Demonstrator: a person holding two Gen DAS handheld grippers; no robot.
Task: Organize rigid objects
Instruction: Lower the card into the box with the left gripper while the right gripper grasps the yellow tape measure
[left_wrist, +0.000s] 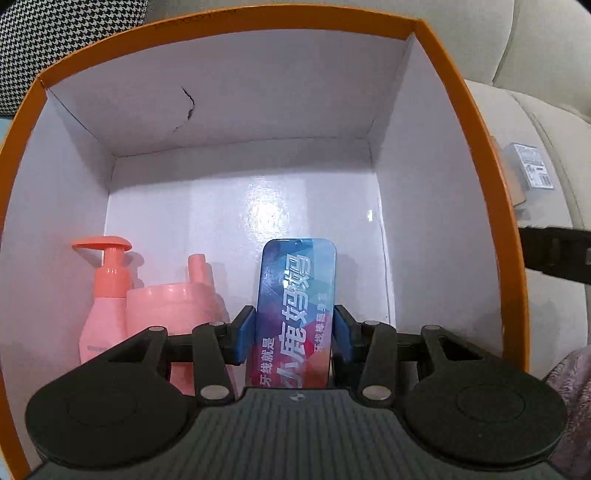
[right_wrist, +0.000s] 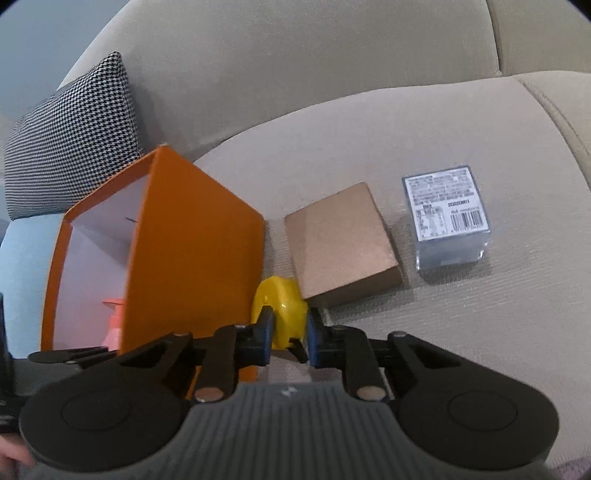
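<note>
**Left wrist view: blue tin held inside the orange box; right gripper on a yellow object beside it**

Left wrist view shows the left gripper (left_wrist: 294, 334) reaching down into the orange box (left_wrist: 513, 280), its blue pads (left_wrist: 243, 338) clamped on both long edges of a blue tin (left_wrist: 297, 314). The tin's long axis runs straight away from the gripper, rounded end pointing at the far wall, printed face toward the camera. It is within the white interior, near the middle; whether it touches the floor cannot be told. A pink pump bottle (left_wrist: 105, 295) and a pink jar (left_wrist: 166, 310) stand upright at the left wall, touching each other.

Right wrist view shows the right gripper (right_wrist: 290, 338) held low over the sofa (right_wrist: 369, 122), closed on a yellow object (right_wrist: 282, 306) just beside the box's outer wall. A brown carton (right_wrist: 341, 240) lies flat close behind it; a clear packet (right_wrist: 447, 218) lies near the carton's right. A checked cushion (right_wrist: 74, 136) leans behind the box.
</note>
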